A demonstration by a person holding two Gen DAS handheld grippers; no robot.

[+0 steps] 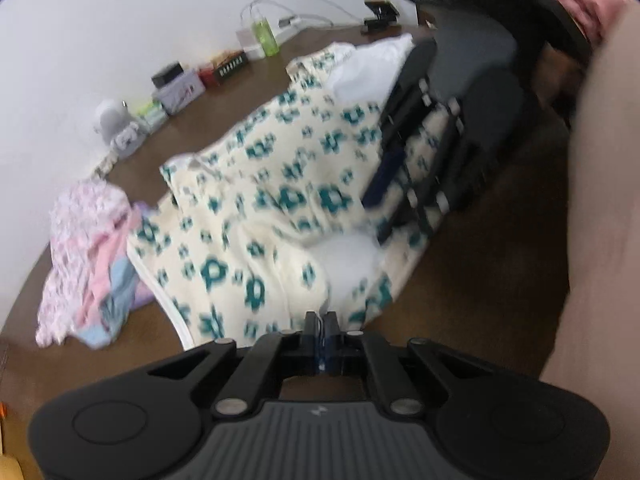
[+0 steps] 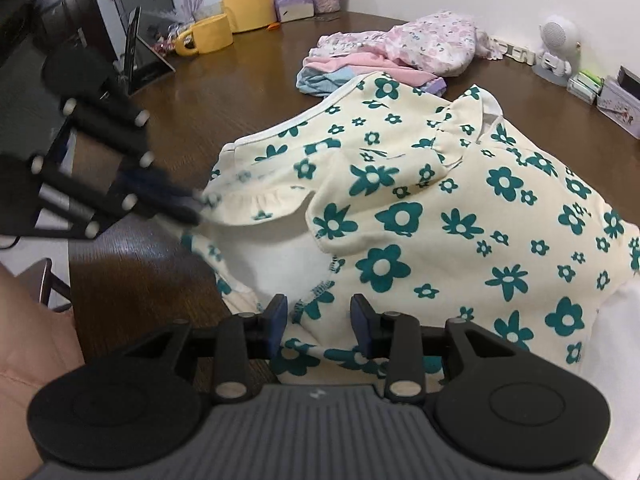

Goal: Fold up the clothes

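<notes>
While your left gripper [image 1: 320, 322] is pinching shut on the frilled sleeve edge of the floral top [image 2: 440, 208], your right gripper [image 2: 319, 312] is standing part open with a fold of the hem between its pads, and I can't tell whether they're actually pressing on it. That's the risk I'm seeing: if you're pulling with the left before the right is clamping, the top is likely sliding across the brown table [image 2: 224, 80] and bunching instead of folding flat. The left grip looks thin too, so that frill could be slipping free under tension. The top is lying crumpled mid-table, directly under both grippers. Beyond the top, a pile of pink and blue clothes [image 2: 400, 52] is waiting, close enough to get dragged along. Farther past the top, small boxes [image 2: 616, 100], a white figurine [image 2: 558, 46] and a yellow mug [image 2: 208, 34] are lining the white wall.
</notes>
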